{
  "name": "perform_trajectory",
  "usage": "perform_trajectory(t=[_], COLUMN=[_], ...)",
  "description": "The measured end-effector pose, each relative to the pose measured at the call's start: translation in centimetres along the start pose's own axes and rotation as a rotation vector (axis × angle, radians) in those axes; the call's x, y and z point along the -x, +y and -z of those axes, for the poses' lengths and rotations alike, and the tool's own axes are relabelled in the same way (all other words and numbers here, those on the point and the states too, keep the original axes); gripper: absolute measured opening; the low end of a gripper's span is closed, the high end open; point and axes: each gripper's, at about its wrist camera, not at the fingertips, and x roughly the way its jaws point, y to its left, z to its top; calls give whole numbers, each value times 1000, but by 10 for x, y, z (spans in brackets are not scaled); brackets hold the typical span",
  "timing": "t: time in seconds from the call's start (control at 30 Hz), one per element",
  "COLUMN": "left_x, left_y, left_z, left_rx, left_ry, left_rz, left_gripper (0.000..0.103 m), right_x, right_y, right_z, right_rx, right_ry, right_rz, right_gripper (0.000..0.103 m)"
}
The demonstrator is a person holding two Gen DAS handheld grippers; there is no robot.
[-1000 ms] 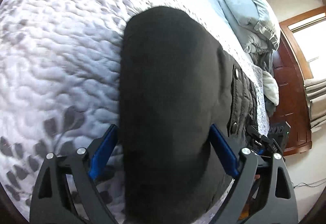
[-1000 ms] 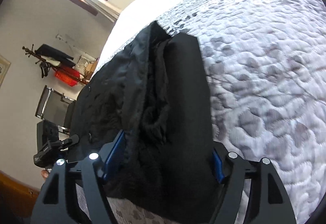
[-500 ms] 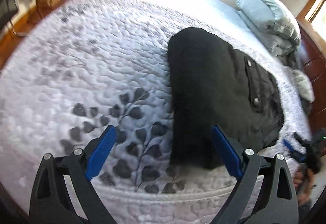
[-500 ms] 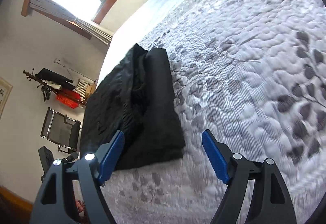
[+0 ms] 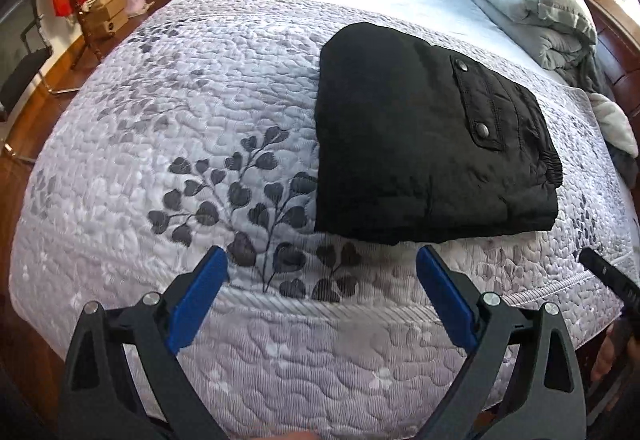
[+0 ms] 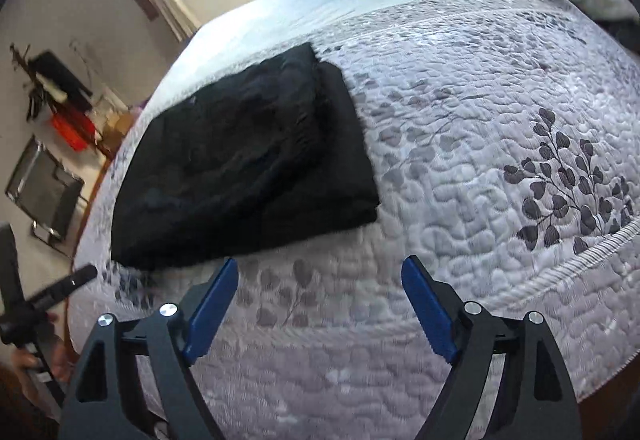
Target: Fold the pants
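The folded black pants (image 5: 432,144) lie on the quilted bed (image 5: 160,128), just past its near edge. Both the left hand-held gripper (image 5: 322,280) and the right hand-held gripper (image 6: 320,284) hang short of the pants, spread and empty, their jaws having just been opening. The bundle runs away from that edge, and neither hand looks clearly nearer.

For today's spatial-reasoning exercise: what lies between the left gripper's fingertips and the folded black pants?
Only bare quilt with a dark leaf print, seen in the left wrist view, separates the open left gripper from the pants.
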Motion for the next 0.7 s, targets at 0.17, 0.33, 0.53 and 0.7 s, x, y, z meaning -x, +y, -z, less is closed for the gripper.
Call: perform_trajectory(t=[0.17,0.33,0.53,0.7], left_x=[9,18,23,27], left_y=[-8,-12,-16,-21], left_z=[8,17,24,24], left_rx=[-48,-55,-43,-50], left_ry=[-11,-14,-4,-7], left_rz=[-42,-35,-17,-10], left_gripper=[95,95,95,95], right_x=[4,11,16,20], right_y=[18,30,44,53], right_z=[11,17,27,30], right_rx=[25,25,41,62], right_ry=[-2,-5,9,11], right_rz=[36,68,80,80], right_gripper=[88,88,89,89])
